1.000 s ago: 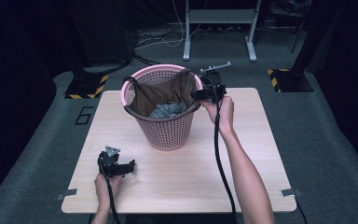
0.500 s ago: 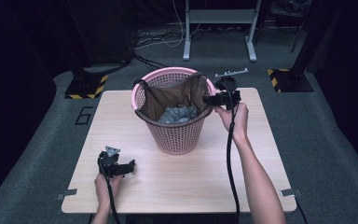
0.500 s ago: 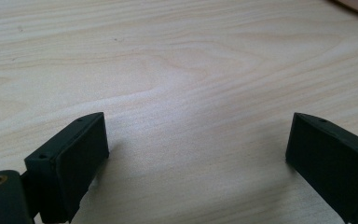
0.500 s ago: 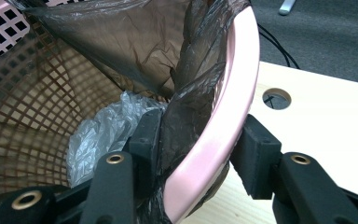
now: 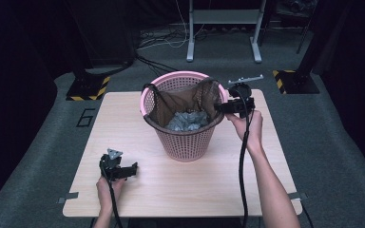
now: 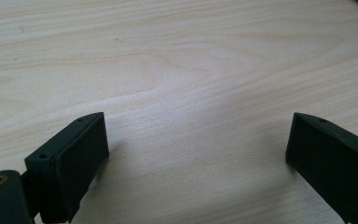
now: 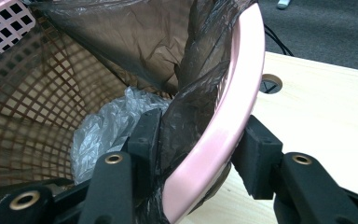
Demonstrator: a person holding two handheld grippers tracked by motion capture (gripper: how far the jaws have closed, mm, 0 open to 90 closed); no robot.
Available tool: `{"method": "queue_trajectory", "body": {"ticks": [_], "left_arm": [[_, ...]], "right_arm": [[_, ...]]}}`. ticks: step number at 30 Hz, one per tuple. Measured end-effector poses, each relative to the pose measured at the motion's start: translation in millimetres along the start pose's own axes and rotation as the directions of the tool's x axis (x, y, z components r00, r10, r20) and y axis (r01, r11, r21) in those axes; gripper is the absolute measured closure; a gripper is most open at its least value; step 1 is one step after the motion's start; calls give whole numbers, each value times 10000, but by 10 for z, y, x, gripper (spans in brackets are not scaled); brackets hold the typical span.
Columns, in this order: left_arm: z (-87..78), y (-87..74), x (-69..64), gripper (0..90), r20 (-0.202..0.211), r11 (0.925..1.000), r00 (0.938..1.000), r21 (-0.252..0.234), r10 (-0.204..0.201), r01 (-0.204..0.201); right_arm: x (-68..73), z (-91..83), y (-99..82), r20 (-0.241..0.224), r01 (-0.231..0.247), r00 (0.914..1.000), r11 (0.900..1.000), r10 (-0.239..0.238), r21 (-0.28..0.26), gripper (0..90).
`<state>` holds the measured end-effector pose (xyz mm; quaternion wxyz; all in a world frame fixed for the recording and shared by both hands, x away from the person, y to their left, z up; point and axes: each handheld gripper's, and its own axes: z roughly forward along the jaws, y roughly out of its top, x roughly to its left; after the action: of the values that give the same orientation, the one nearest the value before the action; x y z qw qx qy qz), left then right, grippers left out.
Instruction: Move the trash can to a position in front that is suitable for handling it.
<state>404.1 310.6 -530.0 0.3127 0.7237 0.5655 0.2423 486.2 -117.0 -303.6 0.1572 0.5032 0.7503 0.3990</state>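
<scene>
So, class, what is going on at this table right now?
A person works with a gripper in each hand. The right gripper has its jaws closed over the rim of the pink basket, one jaw inside and one outside, pinching the dark bag liner against it. Crumpled grey plastic lies inside. The left gripper rests open on the wooden table, holding nothing.

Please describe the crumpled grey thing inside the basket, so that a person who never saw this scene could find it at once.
On the light wooden table stands a pink plastic basket, lined with a brown translucent bag. At the bottom of that liner lies a crumpled wad of pale grey plastic film. Its lighter, bluish-grey colour and wrinkled surface set it apart from the darker liner around it.
</scene>
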Motion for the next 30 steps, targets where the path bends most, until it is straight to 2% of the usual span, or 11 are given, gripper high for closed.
{"method": "queue_trajectory", "body": {"ticks": [11,17,21,26,30], "left_arm": [[-6,-3,-4,58,-56,10000,10000,-1,30,-31],[-4,-3,-5,57,-64,10000,10000,-20,-12,11],[-6,-3,-5,58,-71,10000,10000,-11,45,-45],[-7,-4,-8,58,-102,10000,9999,-25,46,-46],[-6,-3,-7,58,-73,10000,10000,-17,2,-2]], "right_arm": [[-47,-117,-84,-136,-121,9998,9999,122,102,513],[-101,-123,-93,-128,-219,9997,9996,221,162,339],[-121,-175,-96,-392,-177,9991,9998,172,-103,214],[-130,-321,-107,-435,337,9984,9983,-358,-484,146],[-167,-430,-137,-413,341,9985,9967,-373,-739,139]]}}
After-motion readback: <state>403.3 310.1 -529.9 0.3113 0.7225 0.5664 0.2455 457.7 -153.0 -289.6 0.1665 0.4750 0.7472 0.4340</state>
